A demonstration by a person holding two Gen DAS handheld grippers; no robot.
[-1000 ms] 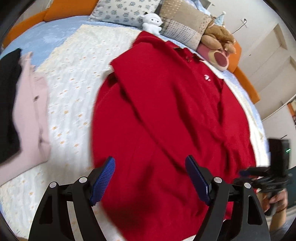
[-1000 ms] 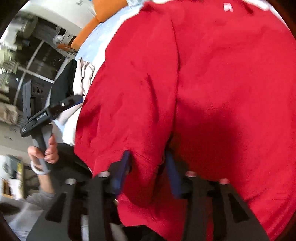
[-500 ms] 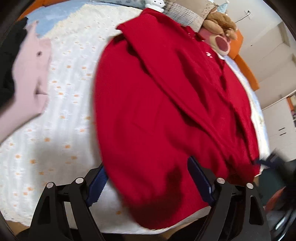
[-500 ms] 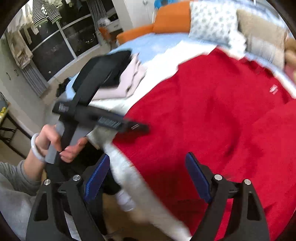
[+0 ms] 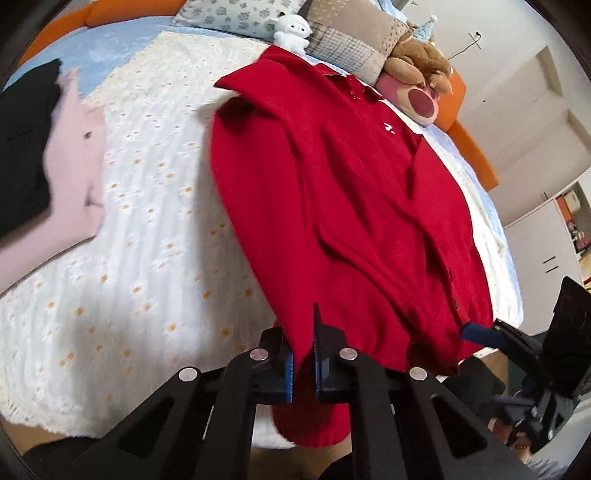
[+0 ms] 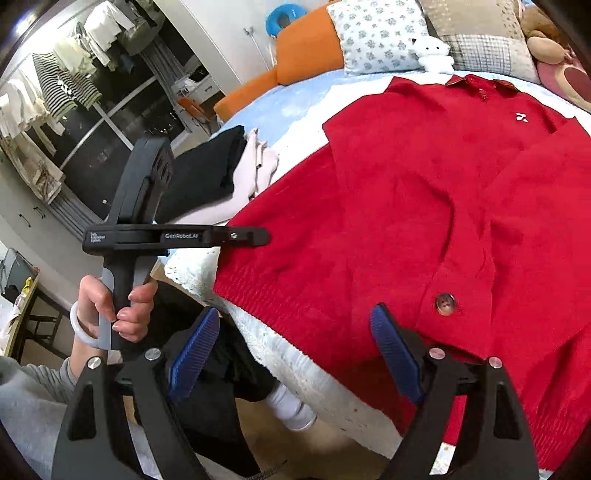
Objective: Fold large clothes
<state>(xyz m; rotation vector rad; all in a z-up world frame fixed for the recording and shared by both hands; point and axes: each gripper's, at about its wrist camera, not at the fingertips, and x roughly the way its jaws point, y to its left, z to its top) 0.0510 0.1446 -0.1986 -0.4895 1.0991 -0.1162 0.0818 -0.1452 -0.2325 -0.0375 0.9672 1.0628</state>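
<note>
- While I look along the left gripper [image 5: 303,363], its jaws are pinched shut on the hem of the red sweater [image 5: 354,206], right at the near edge of the bed [image 5: 147,229].
- I see the sweater lying flat across the white quilt, collar toward the pillows [image 6: 376,35] at the far edge, both sleeves folded across its front.
- My right gripper [image 6: 295,354] hangs over the same near edge with jaws spread wide and nothing between them; one pad sits above the hem beside a button [image 6: 445,303].
- Folded black and pink clothes [image 6: 221,173] rest near the bed's left edge.
</note>
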